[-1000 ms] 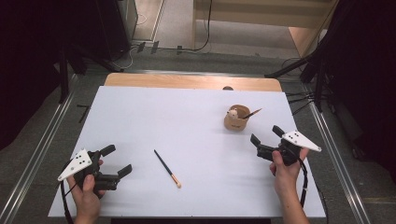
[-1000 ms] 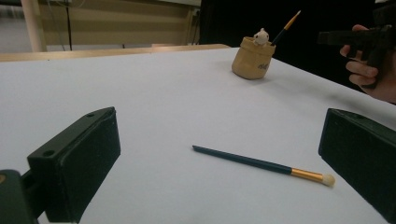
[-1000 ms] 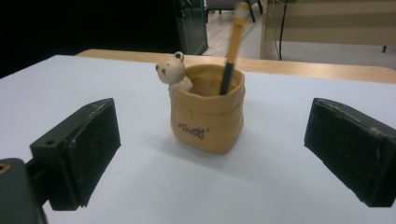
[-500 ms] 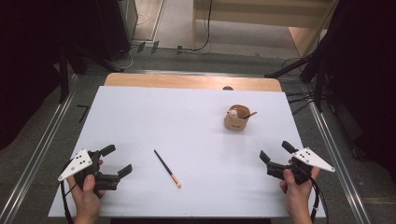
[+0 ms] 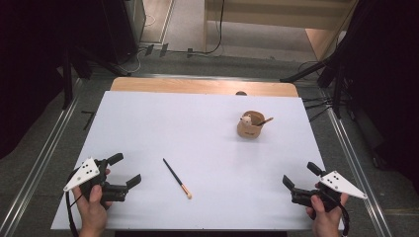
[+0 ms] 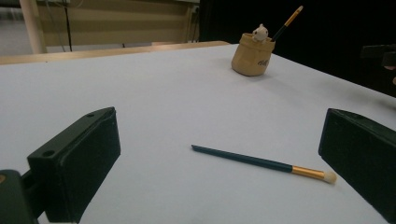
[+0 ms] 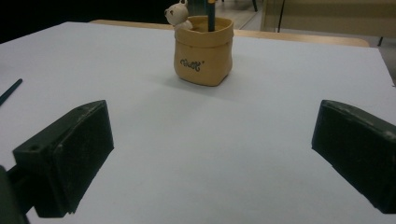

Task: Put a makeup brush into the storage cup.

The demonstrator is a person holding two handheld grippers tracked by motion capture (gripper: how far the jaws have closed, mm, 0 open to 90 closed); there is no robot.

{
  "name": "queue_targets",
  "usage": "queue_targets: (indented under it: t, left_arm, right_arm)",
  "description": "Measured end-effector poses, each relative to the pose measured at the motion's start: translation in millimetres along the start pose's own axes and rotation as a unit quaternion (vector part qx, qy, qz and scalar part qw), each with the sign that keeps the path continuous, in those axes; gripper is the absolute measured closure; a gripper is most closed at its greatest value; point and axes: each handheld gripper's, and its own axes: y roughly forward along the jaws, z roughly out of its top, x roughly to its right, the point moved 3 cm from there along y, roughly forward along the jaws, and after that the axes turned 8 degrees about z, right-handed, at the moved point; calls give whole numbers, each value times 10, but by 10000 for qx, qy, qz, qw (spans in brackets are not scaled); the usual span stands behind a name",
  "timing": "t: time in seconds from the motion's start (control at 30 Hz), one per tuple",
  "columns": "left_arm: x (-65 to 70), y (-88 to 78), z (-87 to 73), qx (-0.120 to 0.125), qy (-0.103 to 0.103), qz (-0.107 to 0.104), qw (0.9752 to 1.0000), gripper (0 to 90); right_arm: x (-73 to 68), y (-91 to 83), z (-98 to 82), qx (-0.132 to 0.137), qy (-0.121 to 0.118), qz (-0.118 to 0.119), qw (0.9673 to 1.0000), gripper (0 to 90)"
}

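A dark makeup brush (image 5: pixel 177 178) (image 6: pixel 261 162) with a gold ferrule and pale tip lies flat on the white table (image 5: pixel 197 133), front centre. A tan pouch-shaped holder (image 5: pixel 250 125) (image 6: pixel 252 52) (image 7: pixel 203 49) with a small bear figure stands upright at the back right, with another brush in it. My left gripper (image 5: pixel 124 170) (image 6: pixel 219 158) is open at the front left, the lying brush just ahead between its jaws. My right gripper (image 5: pixel 301 175) (image 7: pixel 210 158) is open at the front right, facing the holder, with nothing between its jaws.
A wooden strip (image 5: pixel 197 86) runs along the table's far edge. Metal rails (image 5: pixel 44 148) flank both sides of the table. Dark stands and cables sit on the floor beyond. The other gripper (image 6: pixel 380 53) appears at the right edge of the left gripper view.
My right gripper has drawn back from beside the holder toward the front right corner of the table. The left gripper and the lying brush have stayed put.
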Motion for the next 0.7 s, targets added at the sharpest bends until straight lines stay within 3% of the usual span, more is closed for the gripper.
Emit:
queue_targets:
  t: [0.37,0.7]
  left_arm:
    - [47,12,23,-21,13,13,10000,0]
    - [251,125,96,-75,135,-77,9999,0]
  right_arm:
    - [30,-58,24,163,14,-86,9998,0]
    - [6,-43,37,171,18,-47,9998,0]
